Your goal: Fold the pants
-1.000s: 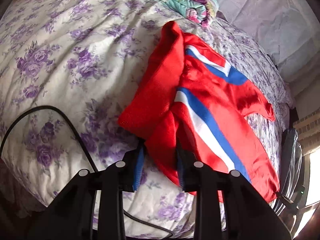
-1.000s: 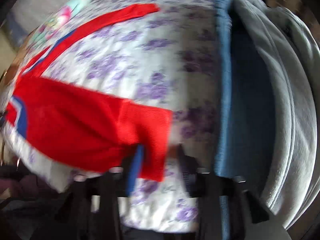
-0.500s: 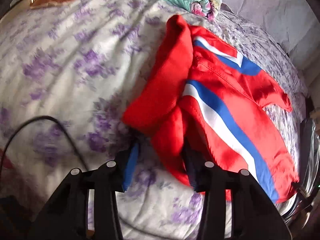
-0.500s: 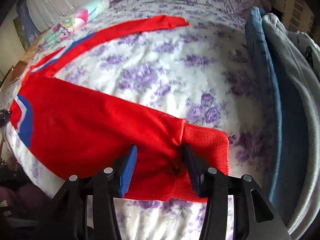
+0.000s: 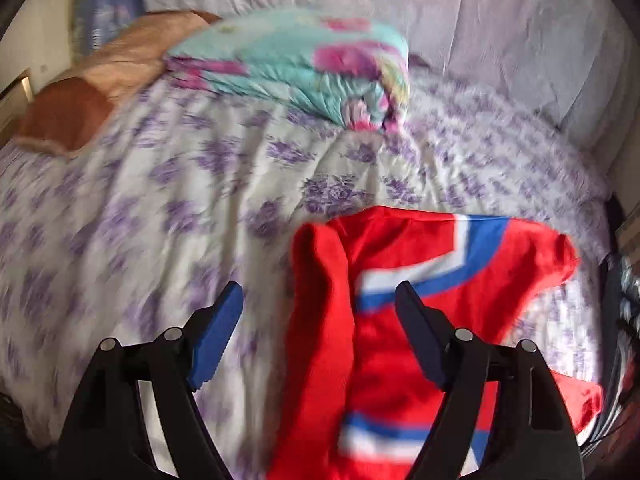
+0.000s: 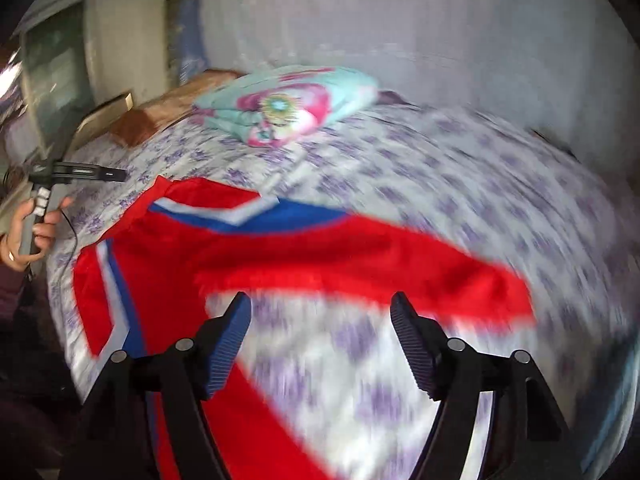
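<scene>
Red pants (image 5: 400,340) with blue and white side stripes lie on the floral bedspread (image 5: 160,208). In the left wrist view my left gripper (image 5: 318,304) is open above them, its blue pads apart and empty. In the right wrist view the pants (image 6: 320,256) spread across the bed, one leg reaching right. My right gripper (image 6: 320,312) is open and empty above the bedspread (image 6: 480,184), just in front of that leg. The left gripper (image 6: 80,174) shows at the far left, held by a hand. Both views are motion-blurred.
A folded teal and pink quilt (image 5: 304,68) lies at the far side of the bed, also in the right wrist view (image 6: 288,100). An orange-brown pillow (image 5: 68,112) sits at the far left. A pale headboard wall (image 5: 440,20) stands behind.
Both grippers let go of the pants and opened. Both have lifted and tilted up, so the far end of the bed now shows.
</scene>
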A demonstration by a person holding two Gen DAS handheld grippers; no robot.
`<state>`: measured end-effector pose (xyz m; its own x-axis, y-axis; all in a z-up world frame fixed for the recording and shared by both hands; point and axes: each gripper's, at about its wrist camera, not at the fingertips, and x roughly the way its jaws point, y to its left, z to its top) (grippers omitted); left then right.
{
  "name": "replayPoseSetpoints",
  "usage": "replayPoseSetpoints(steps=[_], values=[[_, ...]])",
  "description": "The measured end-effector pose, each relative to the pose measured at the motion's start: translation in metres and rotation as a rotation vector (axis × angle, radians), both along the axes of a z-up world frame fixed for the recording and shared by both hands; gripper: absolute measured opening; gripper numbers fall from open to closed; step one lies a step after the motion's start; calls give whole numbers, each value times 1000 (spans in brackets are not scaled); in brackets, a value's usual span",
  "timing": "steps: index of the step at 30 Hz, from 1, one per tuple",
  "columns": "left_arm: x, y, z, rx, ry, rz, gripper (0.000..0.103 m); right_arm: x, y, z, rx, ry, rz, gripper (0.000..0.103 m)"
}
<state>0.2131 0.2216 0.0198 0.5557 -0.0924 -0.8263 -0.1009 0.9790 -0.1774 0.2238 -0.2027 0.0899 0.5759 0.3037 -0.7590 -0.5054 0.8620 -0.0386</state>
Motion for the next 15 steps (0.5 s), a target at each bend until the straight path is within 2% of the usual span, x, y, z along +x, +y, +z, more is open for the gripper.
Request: replayPoseSetpoints(steps=[1,3,6,10,15], values=[[18,1,-12,-4,34,-4,76,28,18,-6,-35,8,38,82],[46,3,-33,-42,97,-1,76,64,38,-16,-79,21,72,82],[67,6,-50,-34,140,13,76,125,65,-38,-134,48,108,82],[86,13,-63,-41,174,22,76,177,83,-66,-146,100,162,82],[97,2,-73,-94,188,-30,74,208,101,-120,-281,154,240,82]])
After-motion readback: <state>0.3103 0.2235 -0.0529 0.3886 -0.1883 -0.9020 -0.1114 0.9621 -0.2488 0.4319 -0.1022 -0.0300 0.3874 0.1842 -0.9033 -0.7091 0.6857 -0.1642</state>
